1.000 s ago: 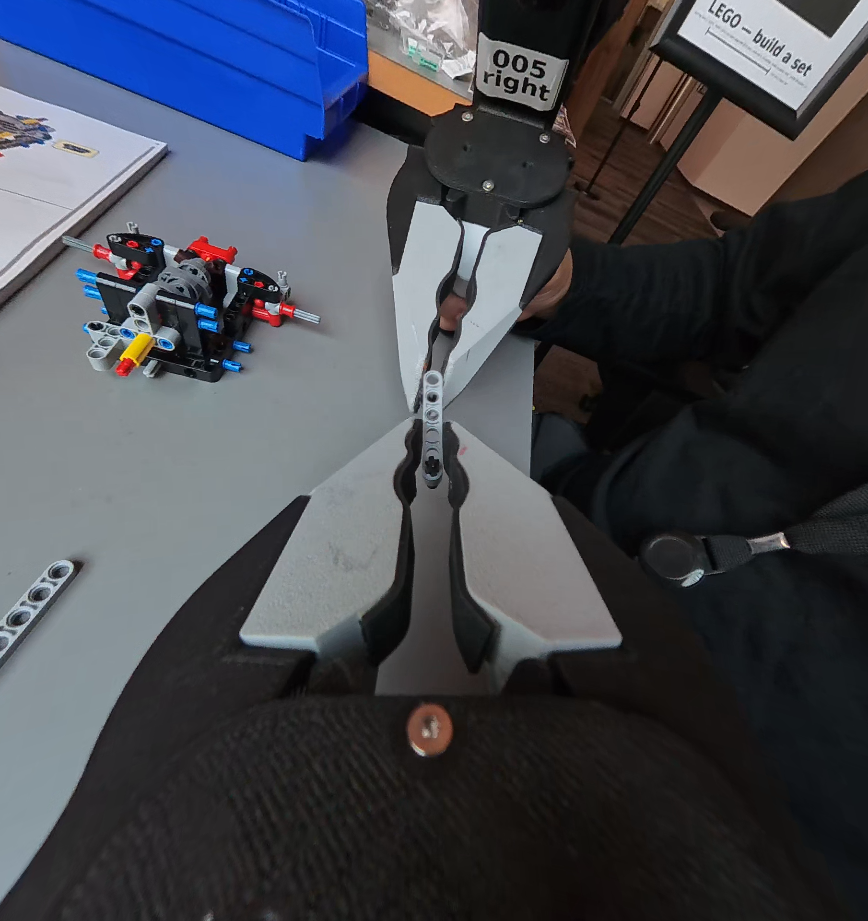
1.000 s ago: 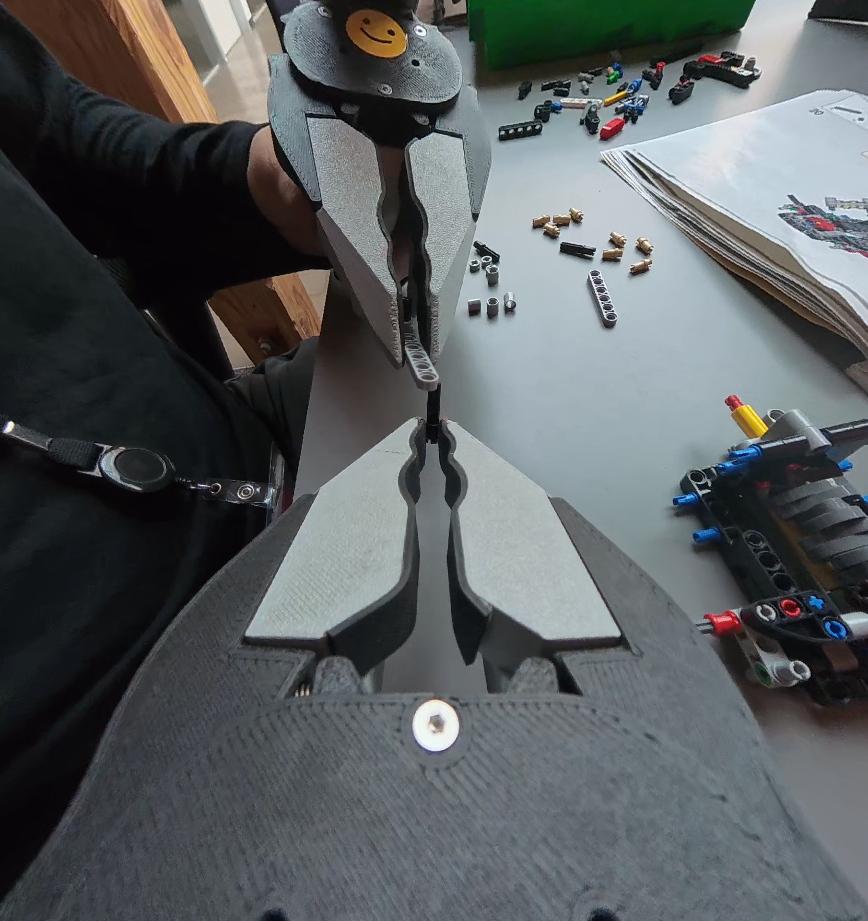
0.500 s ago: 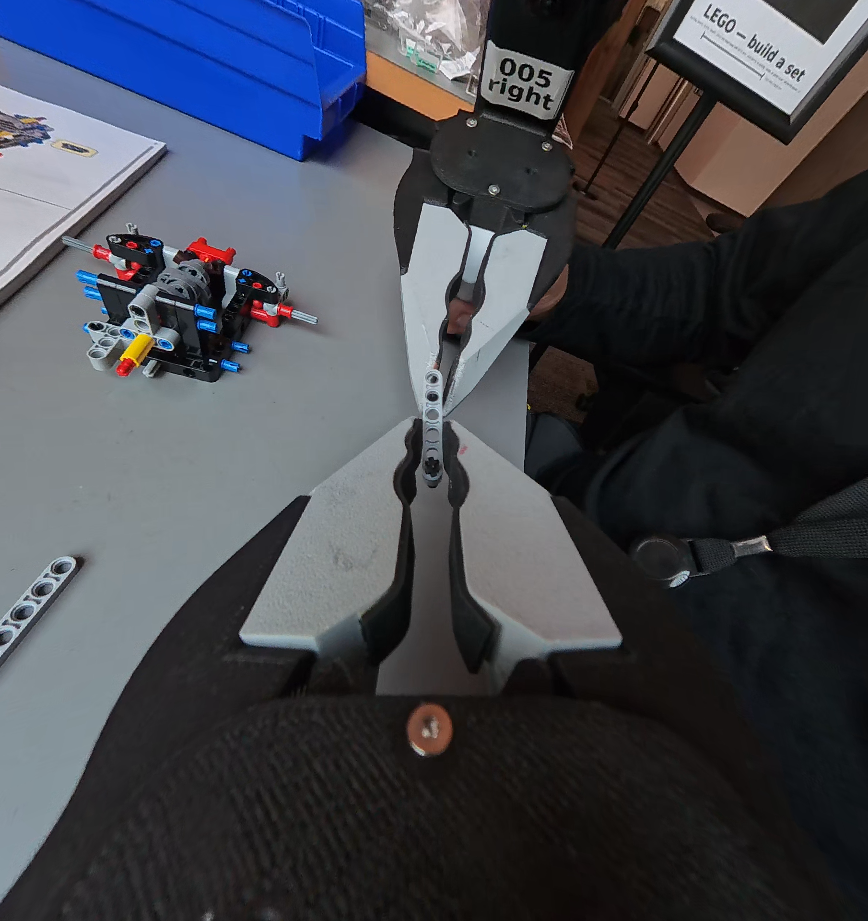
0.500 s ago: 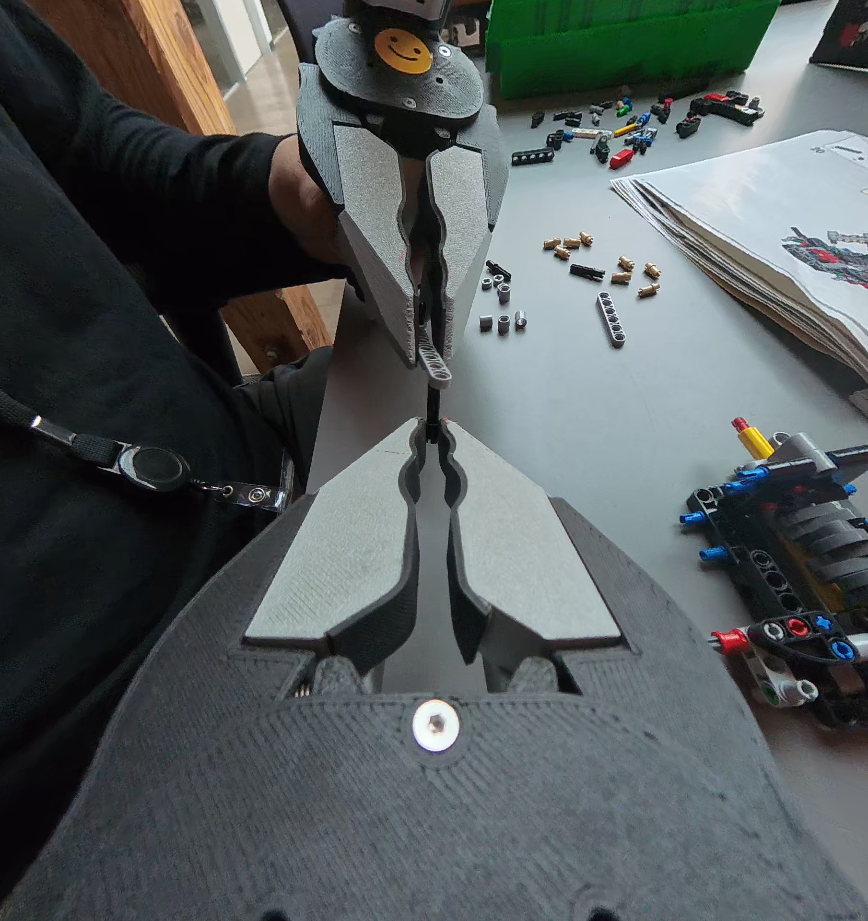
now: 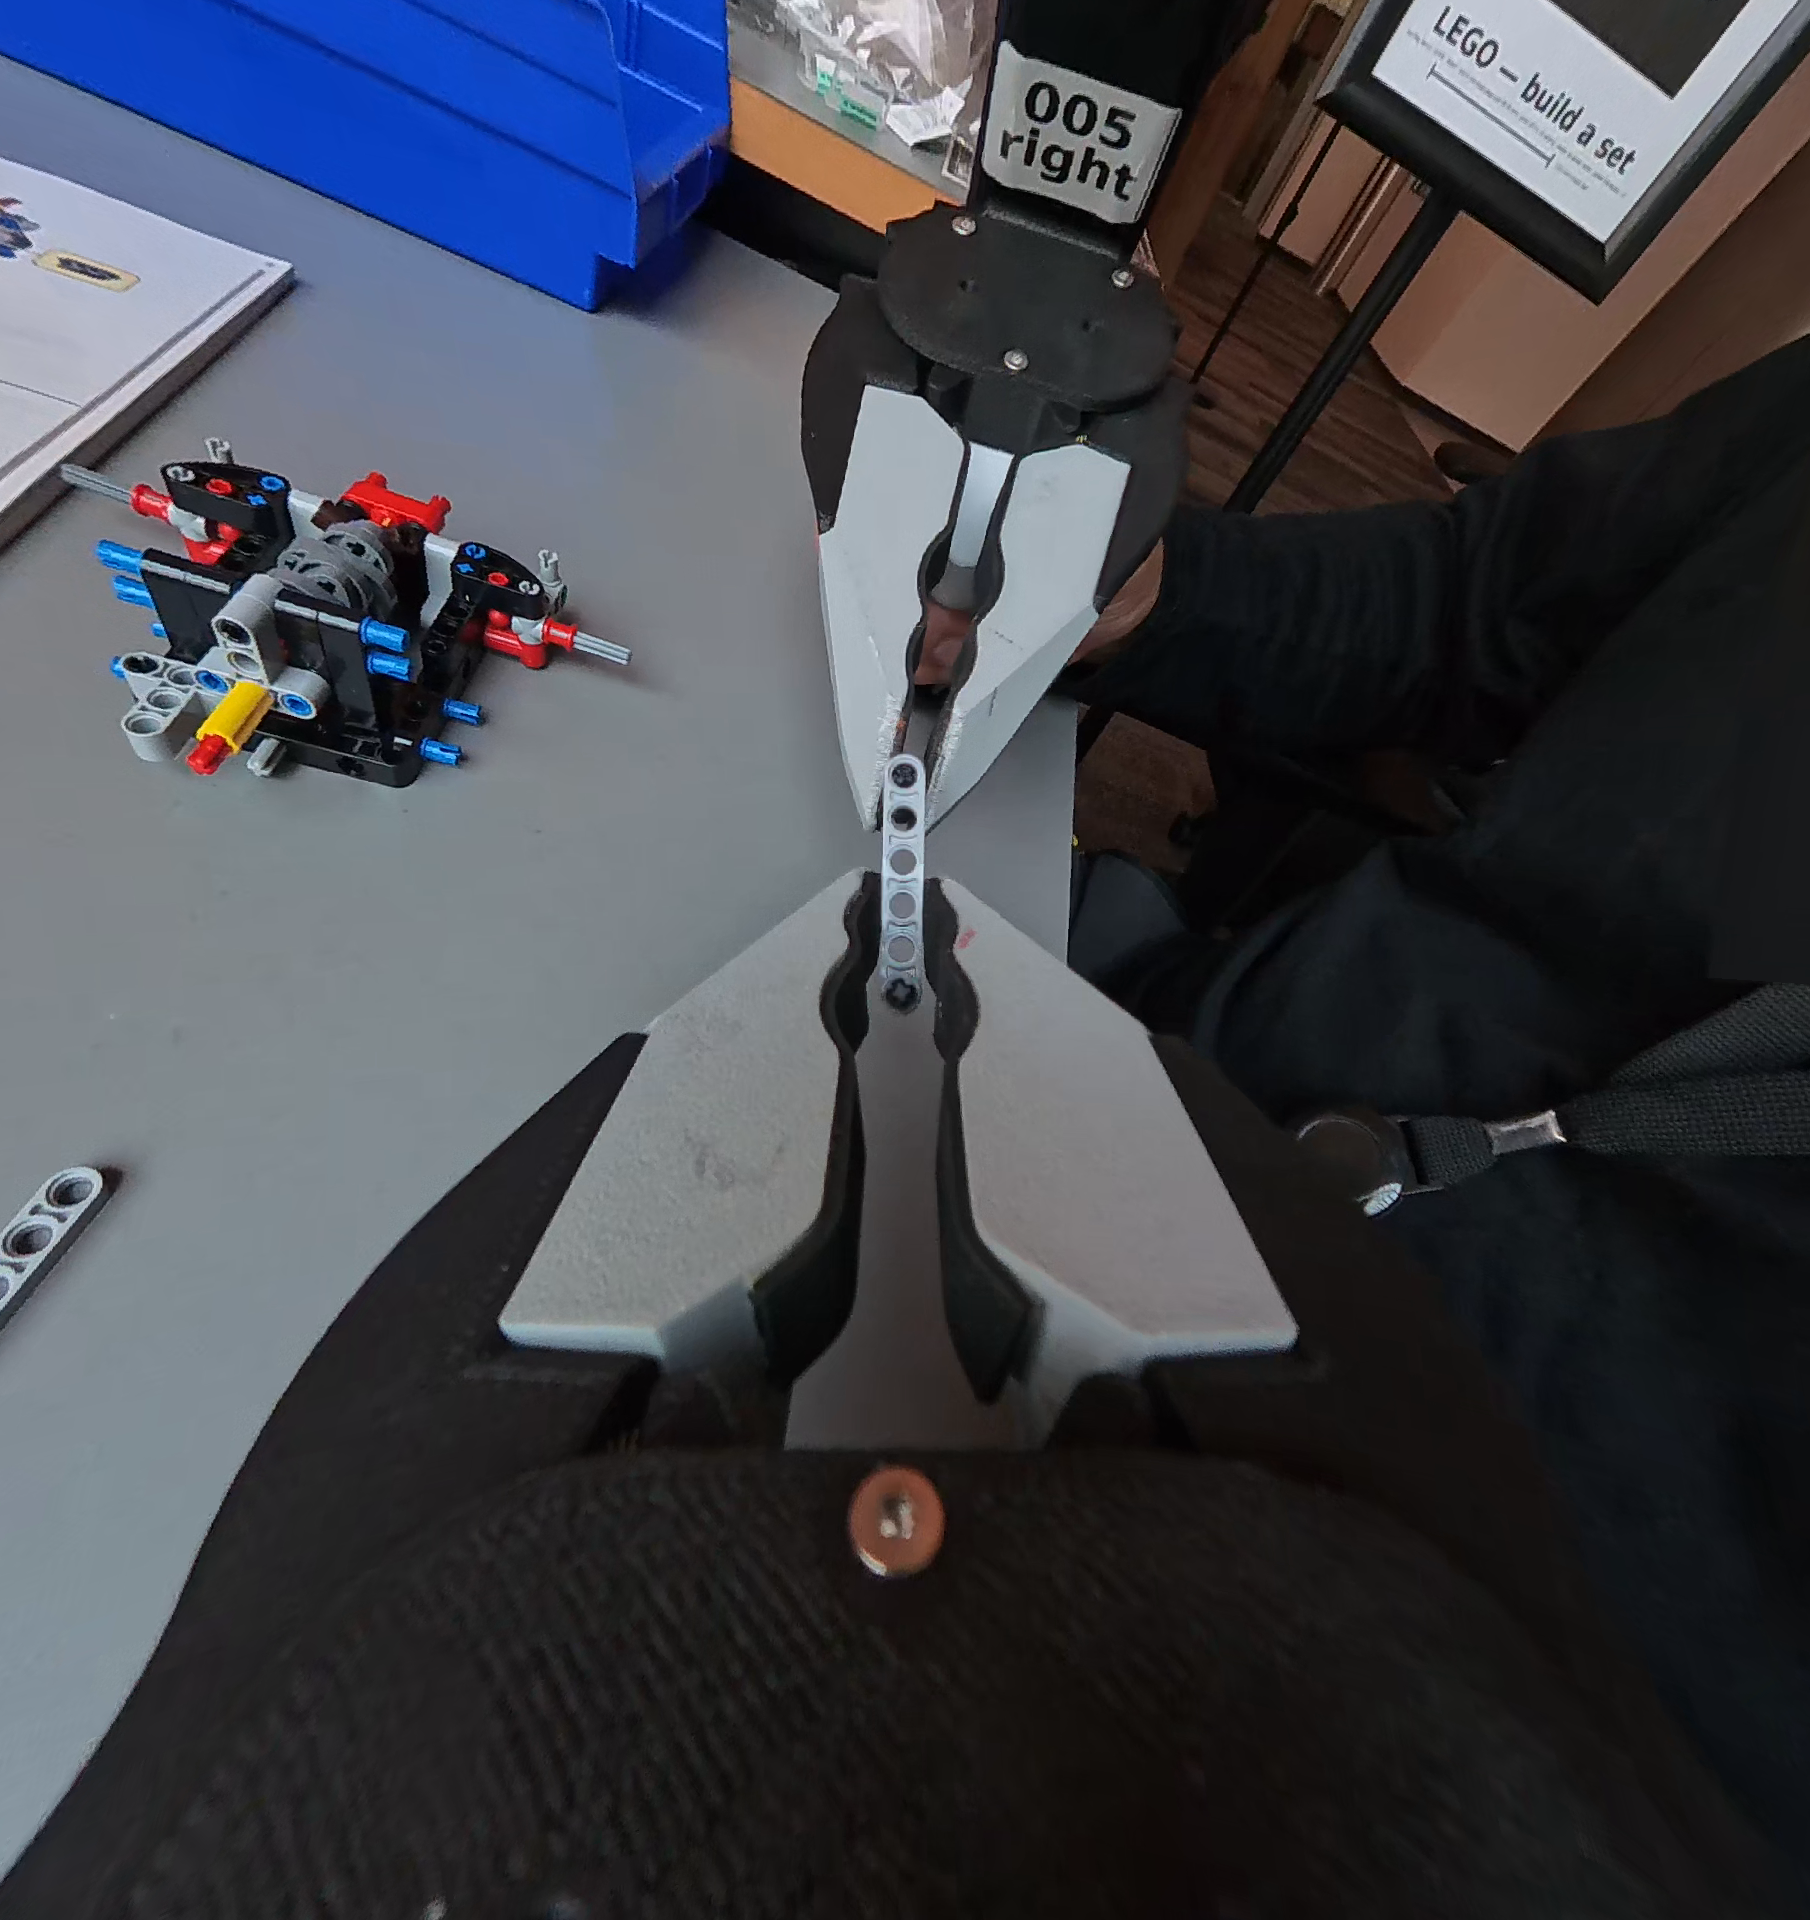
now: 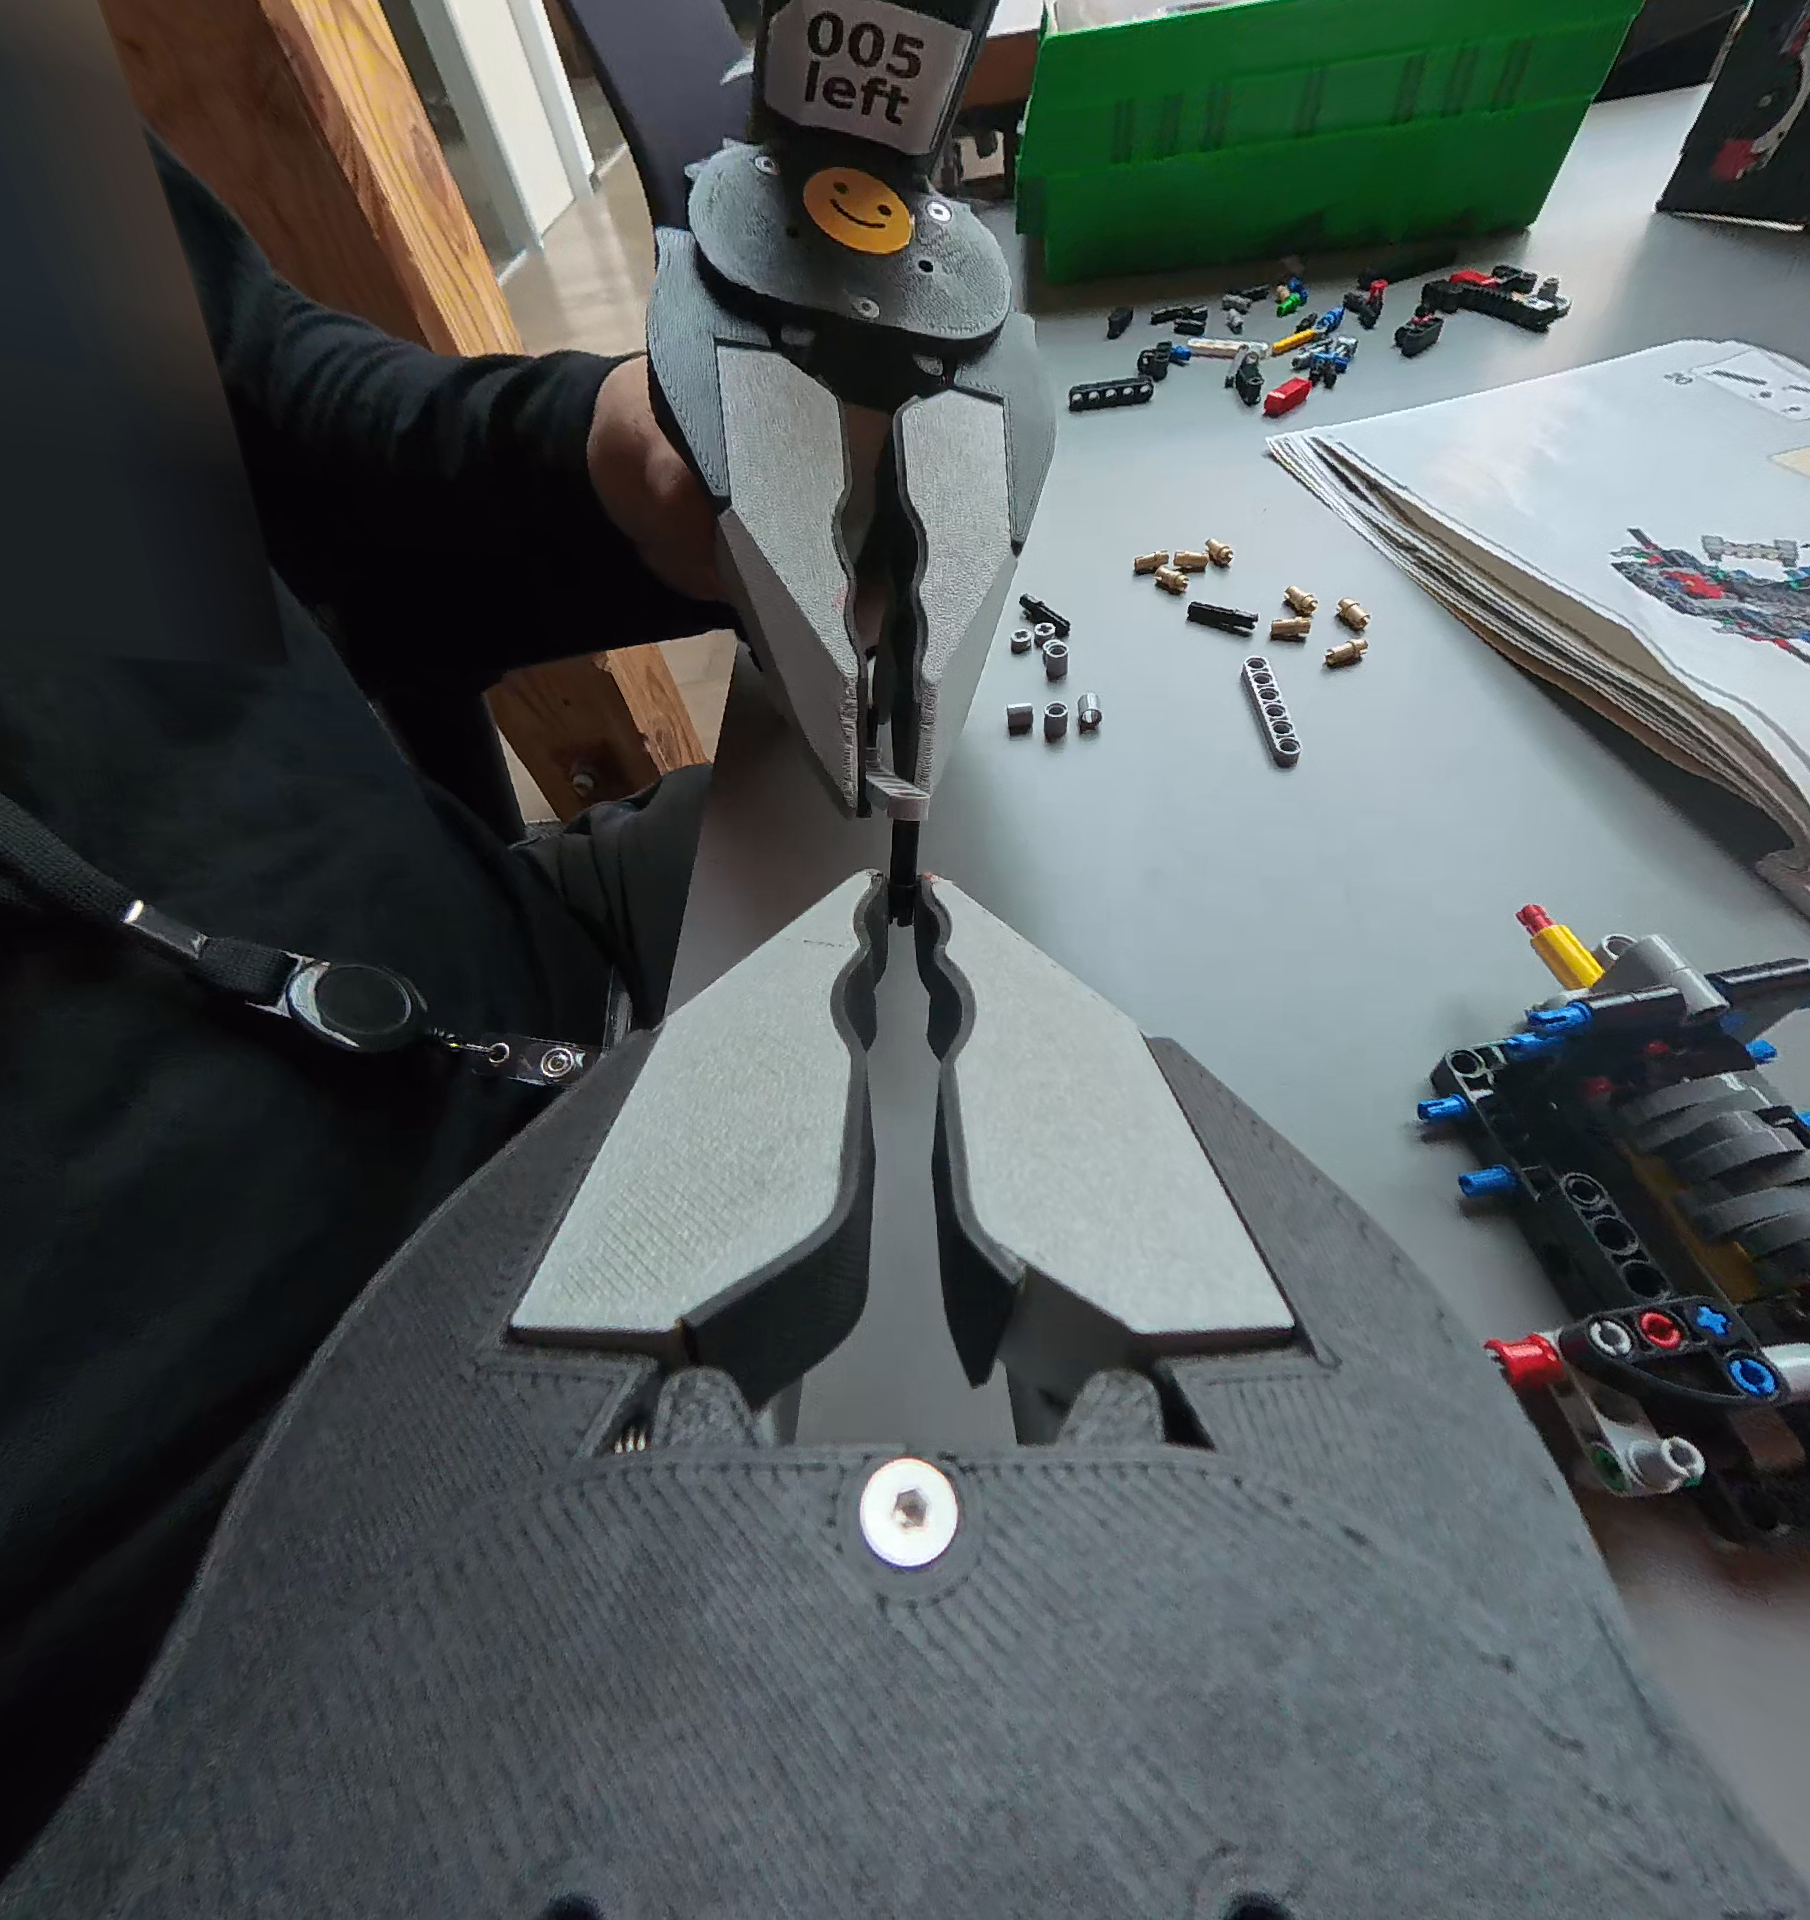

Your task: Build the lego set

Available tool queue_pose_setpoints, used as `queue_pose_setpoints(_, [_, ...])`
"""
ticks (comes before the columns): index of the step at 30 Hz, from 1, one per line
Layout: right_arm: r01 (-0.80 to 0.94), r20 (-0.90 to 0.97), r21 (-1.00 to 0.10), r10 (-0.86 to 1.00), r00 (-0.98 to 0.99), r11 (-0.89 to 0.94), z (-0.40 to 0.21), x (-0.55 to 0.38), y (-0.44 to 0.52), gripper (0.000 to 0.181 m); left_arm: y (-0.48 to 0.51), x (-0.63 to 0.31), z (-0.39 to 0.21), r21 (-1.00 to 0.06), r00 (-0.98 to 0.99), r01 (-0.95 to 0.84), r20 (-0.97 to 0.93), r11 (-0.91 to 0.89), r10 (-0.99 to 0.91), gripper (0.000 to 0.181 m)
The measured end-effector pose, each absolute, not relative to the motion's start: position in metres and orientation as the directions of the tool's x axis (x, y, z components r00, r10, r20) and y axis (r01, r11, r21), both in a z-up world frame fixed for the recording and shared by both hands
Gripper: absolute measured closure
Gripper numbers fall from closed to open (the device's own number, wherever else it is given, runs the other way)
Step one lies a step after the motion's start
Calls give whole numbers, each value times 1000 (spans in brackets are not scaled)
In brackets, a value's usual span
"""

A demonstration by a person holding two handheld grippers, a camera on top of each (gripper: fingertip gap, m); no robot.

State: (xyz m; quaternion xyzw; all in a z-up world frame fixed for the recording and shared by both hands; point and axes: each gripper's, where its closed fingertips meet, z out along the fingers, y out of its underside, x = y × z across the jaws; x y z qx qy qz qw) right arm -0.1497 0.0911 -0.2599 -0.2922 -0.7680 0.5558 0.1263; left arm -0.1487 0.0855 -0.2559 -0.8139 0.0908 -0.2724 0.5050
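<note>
My left gripper (image 5: 901, 891) is shut on a light grey beam (image 5: 902, 862) with a row of holes, held above the table's near edge. My right gripper (image 6: 901, 896) faces it tip to tip and is shut on a thin black axle (image 6: 903, 857). The axle's far end meets the end of the beam (image 6: 896, 795) that sticks out of the left gripper (image 6: 890, 802). In the left wrist view the right gripper (image 5: 906, 800) stands right at the beam's far end. The partly built model (image 5: 309, 623) sits on the grey table; it also shows in the right wrist view (image 6: 1659, 1195).
An open instruction booklet (image 6: 1607, 582) lies beyond the model. Loose parts lie on the table: tan pins (image 6: 1244, 592), grey bushes (image 6: 1055, 686), a grey beam (image 6: 1270, 712), mixed pieces (image 6: 1296, 332). A green bin (image 6: 1296, 135) and a blue bin (image 5: 413, 104) stand behind. Another beam (image 5: 18, 1247) lies left. Left and right tips are no more than a few centimetres apart.
The two grippers stay tip to tip with the same grips. The left gripper has tilted, so the beam now shows end-on in the right wrist view instead of slanted.
</note>
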Motion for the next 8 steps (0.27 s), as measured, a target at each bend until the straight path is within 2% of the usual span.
queue_pose_setpoints(8, [320,46,-834,635,-771,449,-289,-154,92,179,83,-153,-286,-805,898,-43,229,-592,-376,176])
